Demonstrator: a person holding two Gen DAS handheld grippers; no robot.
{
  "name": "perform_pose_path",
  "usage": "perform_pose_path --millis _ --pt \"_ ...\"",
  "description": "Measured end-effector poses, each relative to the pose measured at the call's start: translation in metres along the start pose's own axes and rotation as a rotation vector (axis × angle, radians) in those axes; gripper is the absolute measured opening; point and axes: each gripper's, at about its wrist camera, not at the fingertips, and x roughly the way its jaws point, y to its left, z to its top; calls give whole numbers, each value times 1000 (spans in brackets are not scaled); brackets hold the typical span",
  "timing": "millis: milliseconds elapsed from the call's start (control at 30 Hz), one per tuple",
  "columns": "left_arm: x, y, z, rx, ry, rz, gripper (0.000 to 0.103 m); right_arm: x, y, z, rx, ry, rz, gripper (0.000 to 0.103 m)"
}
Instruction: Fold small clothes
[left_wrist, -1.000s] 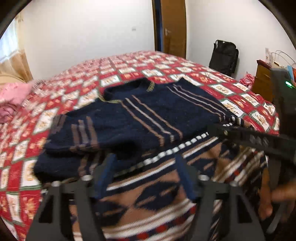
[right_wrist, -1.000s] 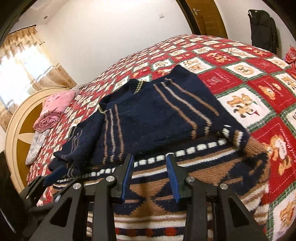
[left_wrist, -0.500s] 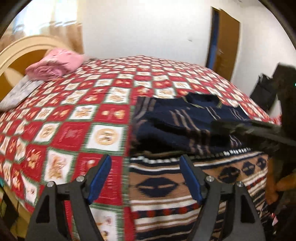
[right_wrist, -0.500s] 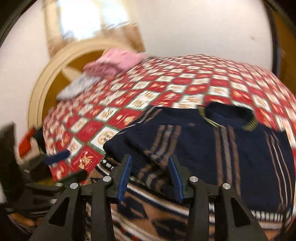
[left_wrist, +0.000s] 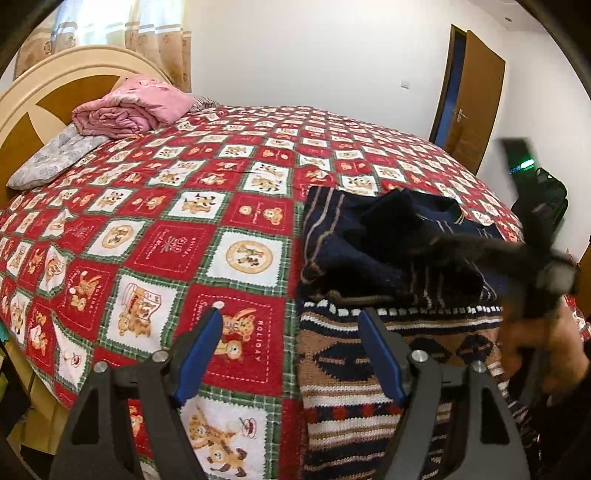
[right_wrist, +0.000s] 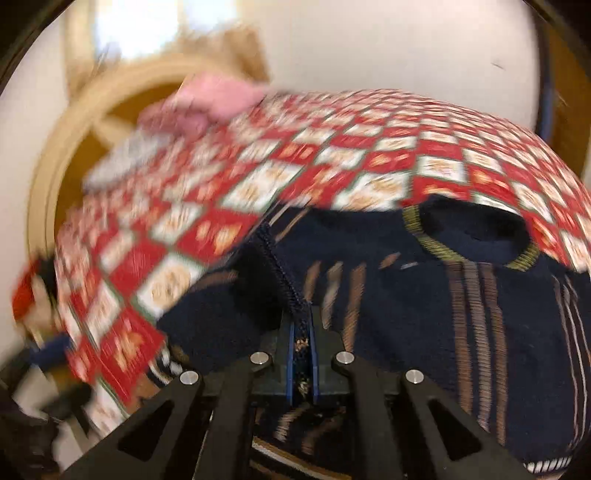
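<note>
My right gripper (right_wrist: 301, 347) is pinching the navy sweater's (right_wrist: 399, 317) sleeve edge at lower centre, left gripper (left_wrist: 291, 354) wide and empty — I'd carry it across low, keeping the fold line straight

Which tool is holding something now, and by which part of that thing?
The right tool is shut on the navy sweater, pinching its dark knitted edge. The left tool is open and holds nothing.

Right claw now clamped on the sweater

The right claw (right_wrist: 302, 334) has just closed on the navy sweater (right_wrist: 406, 314) edge; both views swung toward the headboard (left_wrist: 22, 110)
</note>
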Motion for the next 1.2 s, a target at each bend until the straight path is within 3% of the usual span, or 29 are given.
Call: perform_pose_path --millis 167,367,500,567,733,800,867,900,1000,1100,1200 --pt "5 -7 -1 14 14 -9 78 -52 -80 -5 248 -153 8 6" --pt "9 -19 -2 31 26 -35 78 -60 -186 -68 587 -104 -32 6" --pt "13 -26 -3 54 41 -37 78 -66 -204 -98 667 -117 32 6" --pt "14 -28 -3 56 49 -37 78 -68 -201 -96 654 -116 51 7" --pt "12 -28 -1 65 41 -29 78 -72 -211 -98 770 -93 165 9" --pt "13 -27 0 56 47 -26 78 -79 -218 -96 786 -118 174 10" --pt "15 -25 0 44 50 -30 78 -88 -218 -90 743 -131 103 14" --pt "15 -25 0 43 51 -31 78 -94 -217 -85 708 -139 53 24" --pt "14 -27 -1 50 50 -32 78 -101 -222 -78 699 -167 1 70" --pt "14 -30 -1 54 49 -34 78 -96 -225 -66 670 -175 -2 71" --pt "12 -32 -1 60 50 -35 78 -69 -216 -48 573 -80 -37 70"
